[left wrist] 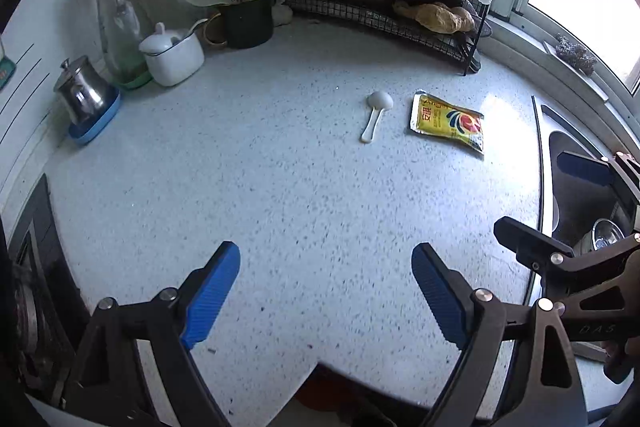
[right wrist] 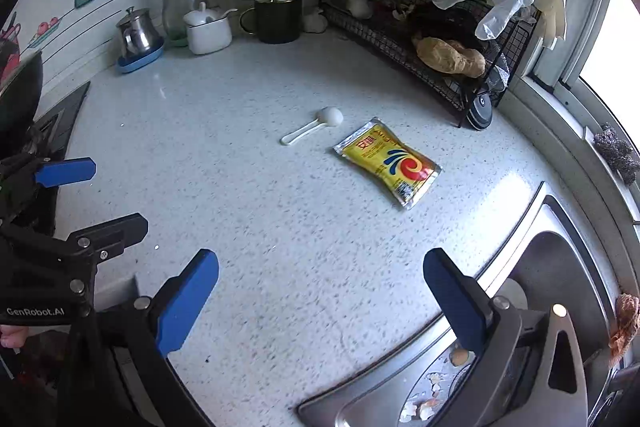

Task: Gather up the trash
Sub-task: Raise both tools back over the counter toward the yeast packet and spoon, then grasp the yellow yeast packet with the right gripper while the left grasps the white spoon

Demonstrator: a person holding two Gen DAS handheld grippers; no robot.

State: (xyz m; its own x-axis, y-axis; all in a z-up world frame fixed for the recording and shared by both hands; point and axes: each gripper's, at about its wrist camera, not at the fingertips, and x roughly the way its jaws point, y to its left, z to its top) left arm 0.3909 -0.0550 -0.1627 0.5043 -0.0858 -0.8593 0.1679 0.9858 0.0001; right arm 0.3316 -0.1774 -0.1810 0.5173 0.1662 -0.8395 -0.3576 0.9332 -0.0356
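A yellow foil sachet (left wrist: pixel 448 123) (right wrist: pixel 388 163) lies flat on the speckled white counter (left wrist: pixel 280 187) (right wrist: pixel 260 207). A small white plastic spoon (left wrist: pixel 376 115) (right wrist: pixel 312 129) lies just to its left. My left gripper (left wrist: pixel 326 291) hovers open above the counter's near part, well short of both, with nothing between its blue pads. My right gripper (right wrist: pixel 322 299) is also open and empty, over the counter beside the sink edge. Each gripper shows in the other's view: the right gripper (left wrist: pixel 556 203) at the right edge, the left gripper (right wrist: pixel 88 201) at the left edge.
A black wire rack (left wrist: pixel 400 15) (right wrist: pixel 440 67) with food and a hanging plastic glove fills the back right corner. A dark cup of utensils (left wrist: pixel 246 19), a white lidded pot (left wrist: pixel 174 57), a glass bottle (left wrist: pixel 116 11) and a steel jug (left wrist: pixel 84 95) line the back wall. The steel sink (right wrist: pixel 520 287) holds scraps at right; a stove (left wrist: pixel 40 267) lies at left.
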